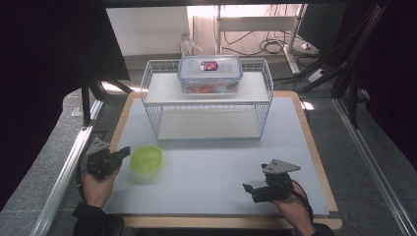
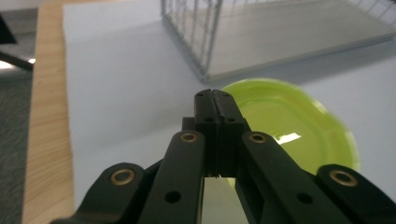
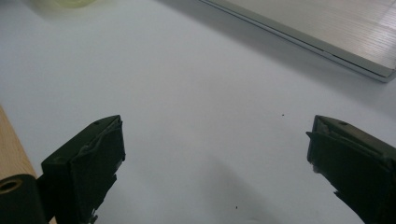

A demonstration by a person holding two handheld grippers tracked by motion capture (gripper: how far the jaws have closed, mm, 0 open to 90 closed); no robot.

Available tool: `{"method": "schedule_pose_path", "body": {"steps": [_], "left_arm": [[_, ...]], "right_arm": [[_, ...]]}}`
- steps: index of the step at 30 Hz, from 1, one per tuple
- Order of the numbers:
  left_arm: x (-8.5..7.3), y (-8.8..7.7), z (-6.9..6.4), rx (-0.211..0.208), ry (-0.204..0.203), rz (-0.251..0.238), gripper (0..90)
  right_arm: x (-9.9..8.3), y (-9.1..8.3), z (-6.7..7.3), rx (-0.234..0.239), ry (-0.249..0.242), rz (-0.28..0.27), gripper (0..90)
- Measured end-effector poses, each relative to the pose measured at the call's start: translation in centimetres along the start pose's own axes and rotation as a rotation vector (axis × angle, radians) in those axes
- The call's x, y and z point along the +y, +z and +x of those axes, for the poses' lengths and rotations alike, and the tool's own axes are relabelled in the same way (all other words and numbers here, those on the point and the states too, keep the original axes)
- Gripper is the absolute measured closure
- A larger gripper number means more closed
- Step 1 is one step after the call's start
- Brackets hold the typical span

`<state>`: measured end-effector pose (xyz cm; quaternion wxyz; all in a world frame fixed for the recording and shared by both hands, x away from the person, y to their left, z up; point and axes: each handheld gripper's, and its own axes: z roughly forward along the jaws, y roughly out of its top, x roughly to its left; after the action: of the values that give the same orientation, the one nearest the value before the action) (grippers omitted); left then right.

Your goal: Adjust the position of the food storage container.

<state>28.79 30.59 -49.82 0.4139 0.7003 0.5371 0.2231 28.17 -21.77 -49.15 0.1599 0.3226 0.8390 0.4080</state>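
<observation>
Left gripper view, jaws: left gripper (image 2: pixel 215 100) pressed together on nothing, tips just beside the green lid (image 2: pixel 299 130).
Right jaws: right gripper (image 3: pixel 215 154) spread wide over bare table (image 3: pixel 196 84).
Step, as I judge it: part the left jaws before sliding onto the lid's rim.
Hands: both low at the near edge, well apart.
Beyond: wire rack (image 1: pixel 206 101) carrying a clear container (image 1: pixel 210 73).

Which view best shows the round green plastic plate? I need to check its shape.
The high view: the whole round green plastic plate lies unobstructed. The left gripper view has it closer but partly behind shut jaws. The right gripper view catches a blurred sliver.
</observation>
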Motion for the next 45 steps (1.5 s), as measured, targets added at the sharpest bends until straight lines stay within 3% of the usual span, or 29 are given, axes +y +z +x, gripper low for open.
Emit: {"method": "schedule_pose_path", "body": {"steps": [4, 7, 11, 18, 24, 37, 40, 42, 45], "left_arm": [[-0.5, 0.8, 0.4, 0.039, 0.003, 0.035, 90.0], [-0.7, 1.3, 0.4, 0.046, 0.007, 0.059, 90.0], [-0.8, 2.0, 0.1, 0.049, 0.019, 0.087, 90.0], [-0.8, 2.3, -0.4, 0.033, 0.011, 0.092, 90.0], [-0.5, 2.8, -1.6, -0.003, 0.012, 0.094, 90.0], [0.0, 4.2, -6.6, -0.109, 0.103, 0.115, 90.0], [-0.1, 4.2, -6.5, -0.119, 0.097, 0.116, 90.0], [-0.5, 4.2, -5.9, -0.114, 0.078, 0.136, 90.0], [-1.4, 4.2, -5.5, -0.141, 0.069, 0.181, 90.0]], "right_arm": [[0.0, 0.0, 0.0, 0.0, -0.008, 0.006, 4.8], [0.0, 0.0, 0.1, 0.0, -0.017, 0.016, 5.2], [0.0, 0.1, 0.2, 0.0, -0.028, 0.024, 5.3], [-0.1, 0.2, 0.2, -0.001, -0.034, 0.035, 5.5], [-0.1, 0.3, 0.3, -0.001, -0.041, 0.041, 5.5], [-0.1, 0.4, 0.4, -0.003, -0.048, 0.056, 5.5], [-0.1, 0.4, 0.4, -0.005, -0.05, 0.058, 5.5], [-0.1, 0.3, 0.4, -0.008, -0.05, 0.058, 5.6], [-0.1, 0.2, 0.3, -0.015, -0.048, 0.051, 5.5]]}}
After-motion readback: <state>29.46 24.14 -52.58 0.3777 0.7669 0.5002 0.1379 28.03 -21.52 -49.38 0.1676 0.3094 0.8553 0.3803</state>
